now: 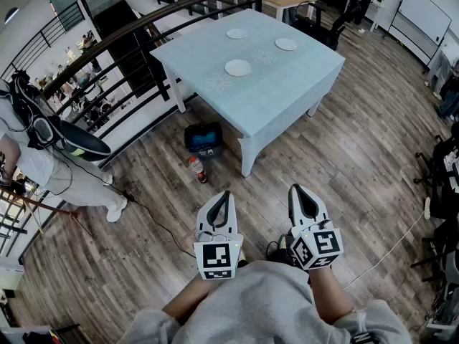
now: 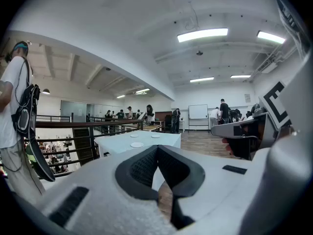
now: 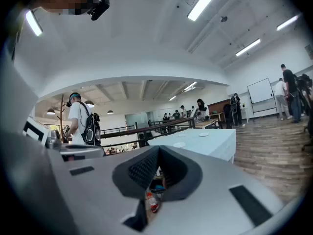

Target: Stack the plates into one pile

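Three white plates lie apart on the pale blue table far ahead: one near the front, one at the back left, one at the back right. My left gripper and right gripper are held close to my body over the wooden floor, well short of the table. Both are shut with nothing between their jaws. In the left gripper view the shut gripper points at the table, where the nearest plate shows small. In the right gripper view the gripper also faces the table.
On the floor before the table stand a red-capped bottle and a dark box. A person with a backpack stands at the left by a dark railing. A cable runs across the floor. Desks and chairs line the right side.
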